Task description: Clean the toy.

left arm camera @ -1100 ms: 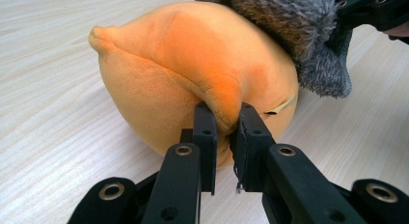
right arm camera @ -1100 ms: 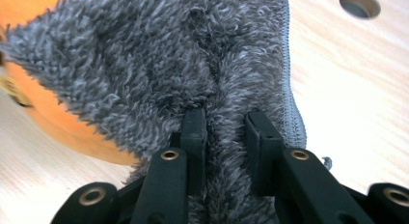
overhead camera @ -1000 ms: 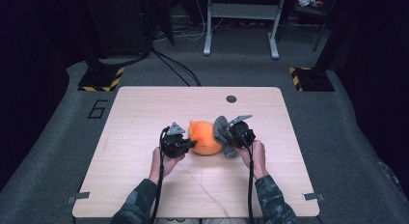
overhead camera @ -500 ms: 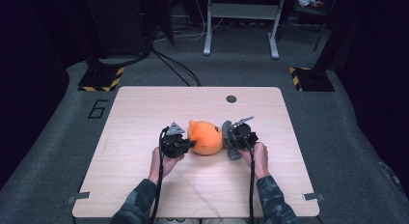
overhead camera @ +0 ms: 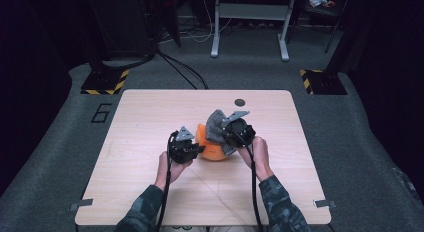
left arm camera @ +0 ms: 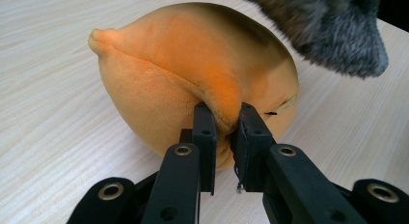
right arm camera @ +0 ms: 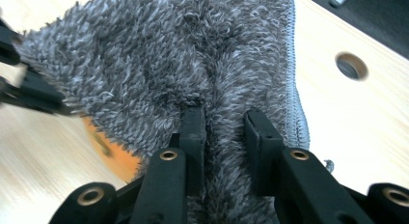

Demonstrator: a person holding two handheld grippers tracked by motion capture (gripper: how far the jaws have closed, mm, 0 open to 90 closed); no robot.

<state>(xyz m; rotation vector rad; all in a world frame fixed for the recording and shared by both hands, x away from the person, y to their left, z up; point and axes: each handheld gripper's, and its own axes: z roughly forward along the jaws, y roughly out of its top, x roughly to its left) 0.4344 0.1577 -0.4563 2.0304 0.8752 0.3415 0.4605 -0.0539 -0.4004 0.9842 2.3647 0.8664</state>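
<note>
An orange plush ball [overhead camera: 214, 148] [left arm camera: 193, 79] lies at the middle of the wooden table [overhead camera: 140, 122]. My left gripper [overhead camera: 196, 150] [left arm camera: 223, 132] is shut on a raised seam fold of the orange plush at its left side. A grey fluffy cloth [overhead camera: 216, 125] [right arm camera: 183, 64] hangs over the top right of the plush. My right gripper [overhead camera: 223, 137] [right arm camera: 224, 137] is shut on a fold of this grey cloth and holds it up above the plush. A sliver of the orange plush [right arm camera: 108, 151] peeks out under the cloth in the right gripper view.
A round hole [overhead camera: 240, 102] [right arm camera: 352, 65] sits in the table top near the far edge. Black cables [overhead camera: 254, 192] trail from both grippers toward the near edge. Stands and cables [overhead camera: 185, 72] lie on the grey floor beyond the table.
My right gripper has risen and shifted toward the far side, lifting the grey cloth up off the orange plush. The left gripper and the plush have stayed put.
</note>
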